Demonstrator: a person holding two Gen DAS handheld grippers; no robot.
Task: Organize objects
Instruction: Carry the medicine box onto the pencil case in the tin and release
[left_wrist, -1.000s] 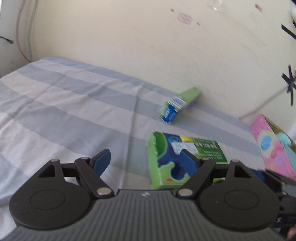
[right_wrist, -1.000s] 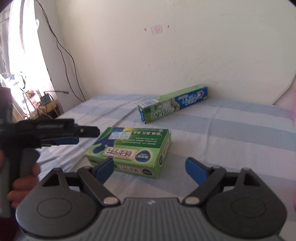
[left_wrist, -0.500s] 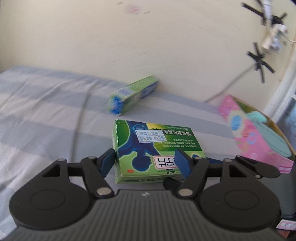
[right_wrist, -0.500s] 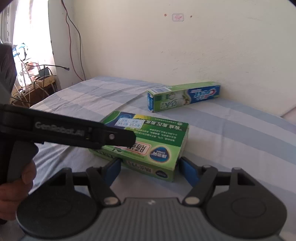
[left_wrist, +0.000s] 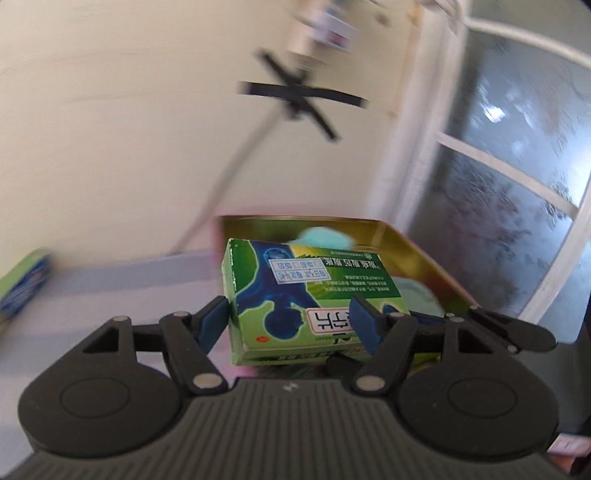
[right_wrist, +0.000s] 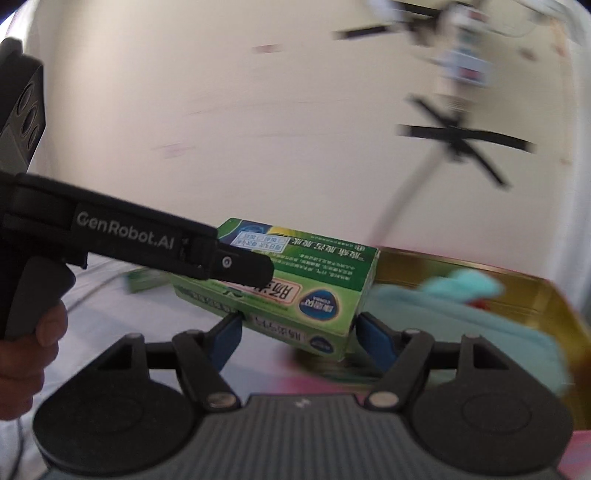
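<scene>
Both tongs are seen clamped on one green box: the left tongs grip it across its near end, blue pads pressed to both side faces, and the right tongs grip it across another end, pads likewise touching.

Box appearance: flat rectangular carton, bright green, with a dark blue human-figure graphic on the top face, a small white-and-blue sticker label near the far edge, white Chinese print on a darker green band, and a white panel with large characters at the near end. A blue round logo is noted on the side face in the right wrist view.

Position: the box is held off the bed, level to slightly tilted, over the near edge of an open tin with a gold interior and pink outside, at 12 to 2 o'clock from the left tongs. Turquoise fabric lies inside the tin.

At 9 o'clock in the left wrist view, a green-and-blue toothpaste carton lies on the striped bed. Background is motion-blurred; black tape strips are seen on the wall.
</scene>
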